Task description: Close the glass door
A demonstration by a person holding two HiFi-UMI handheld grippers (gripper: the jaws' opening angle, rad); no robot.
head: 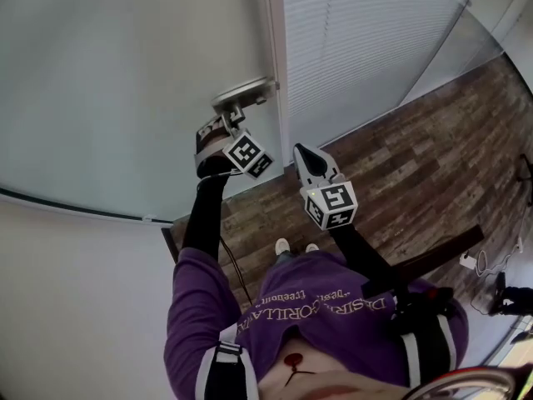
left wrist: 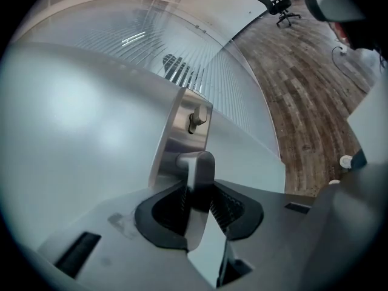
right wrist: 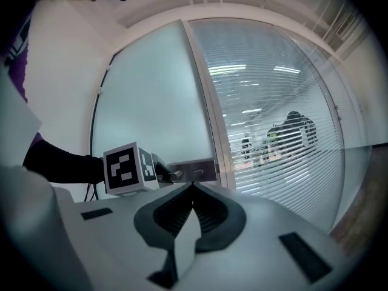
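The frosted glass door [head: 125, 98] fills the left of the head view, with its edge beside the white frame post [head: 275, 48]. A brushed metal handle plate [head: 243, 94] sits at that edge. My left gripper [head: 231, 119] is shut on the door handle lever [left wrist: 197, 174], which stands between the pads; the plate [left wrist: 182, 126] and its small lock knob [left wrist: 195, 121] lie just beyond. My right gripper [head: 305, 158] hangs to the right of the handle, shut and holding nothing, and points level at the plate [right wrist: 197, 171]; its tips [right wrist: 193, 187] meet.
A glass wall with white blinds [head: 366, 48] runs right of the frame post. Below it is a wood plank floor [head: 416, 165]. Cables and plugs [head: 491, 277] lie at the right. An office chair [left wrist: 276, 5] stands far off.
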